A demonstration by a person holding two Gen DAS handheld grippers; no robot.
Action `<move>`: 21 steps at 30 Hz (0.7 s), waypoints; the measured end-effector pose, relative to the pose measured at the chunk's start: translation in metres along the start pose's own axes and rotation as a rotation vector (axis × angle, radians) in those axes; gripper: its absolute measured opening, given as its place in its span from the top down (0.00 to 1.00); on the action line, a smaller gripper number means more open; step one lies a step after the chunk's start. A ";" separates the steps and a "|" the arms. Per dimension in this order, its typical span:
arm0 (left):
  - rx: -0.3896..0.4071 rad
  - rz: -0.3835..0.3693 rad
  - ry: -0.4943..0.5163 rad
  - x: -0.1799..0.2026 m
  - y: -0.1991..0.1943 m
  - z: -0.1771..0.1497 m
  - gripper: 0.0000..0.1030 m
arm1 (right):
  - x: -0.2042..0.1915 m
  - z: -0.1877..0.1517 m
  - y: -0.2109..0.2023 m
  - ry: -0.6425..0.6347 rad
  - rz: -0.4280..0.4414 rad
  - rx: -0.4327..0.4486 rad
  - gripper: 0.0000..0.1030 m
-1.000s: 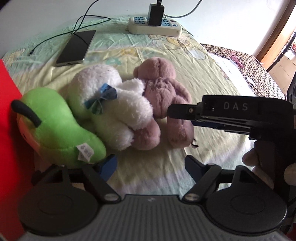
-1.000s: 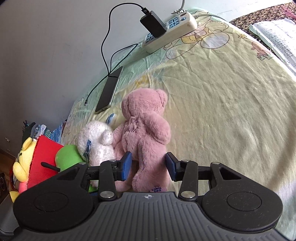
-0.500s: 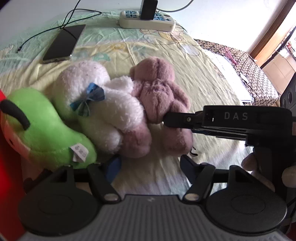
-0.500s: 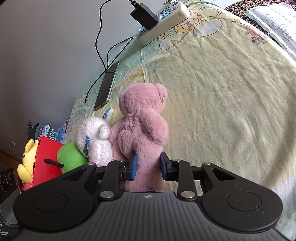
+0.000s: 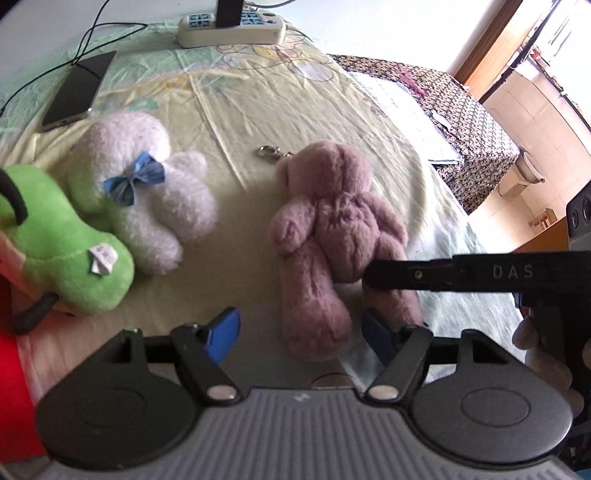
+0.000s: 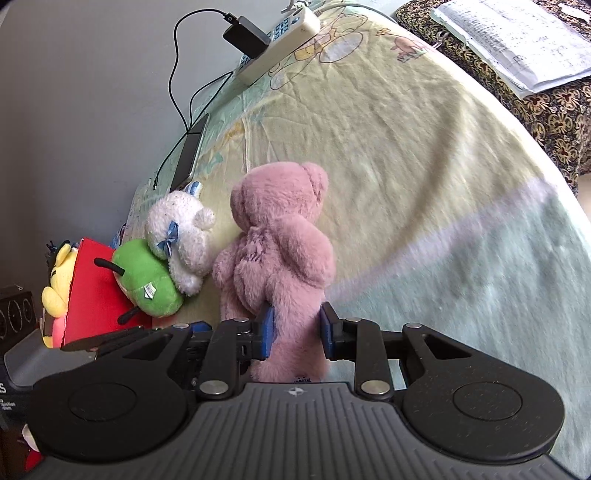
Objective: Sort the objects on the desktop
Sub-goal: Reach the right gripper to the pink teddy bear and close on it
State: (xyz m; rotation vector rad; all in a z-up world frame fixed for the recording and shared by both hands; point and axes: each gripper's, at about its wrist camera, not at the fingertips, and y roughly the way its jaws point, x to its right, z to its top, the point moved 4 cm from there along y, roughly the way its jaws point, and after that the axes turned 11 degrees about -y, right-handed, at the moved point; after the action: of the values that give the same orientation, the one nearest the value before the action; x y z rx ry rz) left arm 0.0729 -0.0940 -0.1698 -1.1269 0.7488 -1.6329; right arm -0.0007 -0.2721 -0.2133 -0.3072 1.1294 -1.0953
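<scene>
A pink teddy bear (image 6: 275,254) lies face down on the pale sheet, and my right gripper (image 6: 296,330) is shut on one of its legs. From the left wrist view the same pink bear (image 5: 332,229) lies apart from the white plush (image 5: 147,184) with a blue bow and the green plush (image 5: 70,254). The right gripper reaches in from the right edge of that view, with its finger (image 5: 406,275) across the bear's leg. My left gripper (image 5: 301,332) hangs open just short of the bear's other leg.
A phone (image 5: 79,90) on a cable and a power strip (image 5: 231,27) lie at the far side of the bed. A red box (image 6: 94,291) with a yellow plush (image 6: 55,288) stands left. Papers (image 6: 517,44) rest on a patterned cloth at right.
The right gripper closed on the pink bear's leg and dragged the bear right, away from the white plush; a metal clip behind its head came into view. The left gripper stayed open.
</scene>
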 end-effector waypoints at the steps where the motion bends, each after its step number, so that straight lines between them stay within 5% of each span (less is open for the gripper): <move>1: 0.001 -0.003 0.013 0.004 0.002 0.001 0.29 | 0.001 -0.002 -0.002 0.005 -0.005 0.000 0.73; 6: -0.010 0.009 0.074 0.021 0.016 0.006 0.45 | 0.011 -0.001 -0.009 0.063 0.005 0.025 0.67; 11: -0.016 0.011 0.078 0.026 0.025 0.012 0.46 | 0.021 0.015 -0.007 0.099 -0.002 0.088 0.54; 21: -0.017 -0.005 0.075 0.022 0.029 0.018 0.47 | 0.023 0.030 0.017 0.161 0.113 0.086 0.57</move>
State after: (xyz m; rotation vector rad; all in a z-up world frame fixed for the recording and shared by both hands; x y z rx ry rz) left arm 0.0980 -0.1235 -0.1814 -1.0846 0.8099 -1.6835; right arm 0.0341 -0.2920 -0.2245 -0.0867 1.2233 -1.0795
